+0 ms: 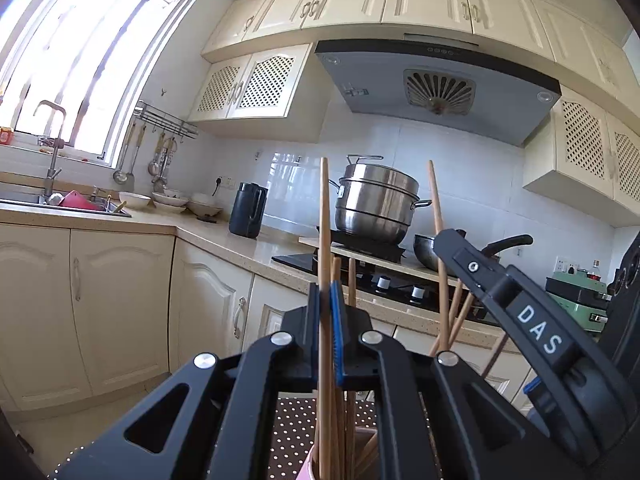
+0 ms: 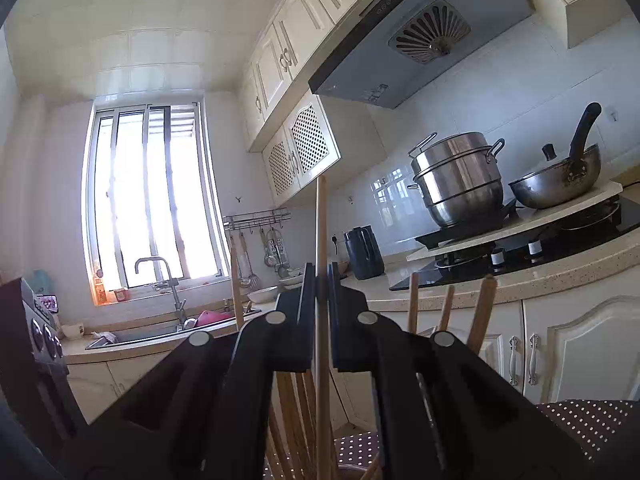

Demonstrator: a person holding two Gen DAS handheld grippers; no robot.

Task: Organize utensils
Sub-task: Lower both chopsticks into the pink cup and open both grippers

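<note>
My left gripper (image 1: 325,300) is shut on an upright wooden chopstick (image 1: 325,208) whose lower end reaches into a pink cup (image 1: 310,466) holding several more chopsticks. My right gripper (image 2: 321,280) is shut on another upright wooden chopstick (image 2: 321,224); this one also shows in the left wrist view (image 1: 436,208), with the right gripper's finger (image 1: 472,264) beside it. Several loose chopsticks (image 2: 482,312) lean in the holder below, seen in the right wrist view.
A dark polka-dot cloth (image 1: 296,428) lies under the cup. Behind are cream cabinets, a stone counter (image 1: 224,236), a steel steamer pot (image 1: 376,200) and a pan (image 2: 560,184) on the stove, a black kettle (image 1: 248,210), and a sink (image 1: 60,200) under the window.
</note>
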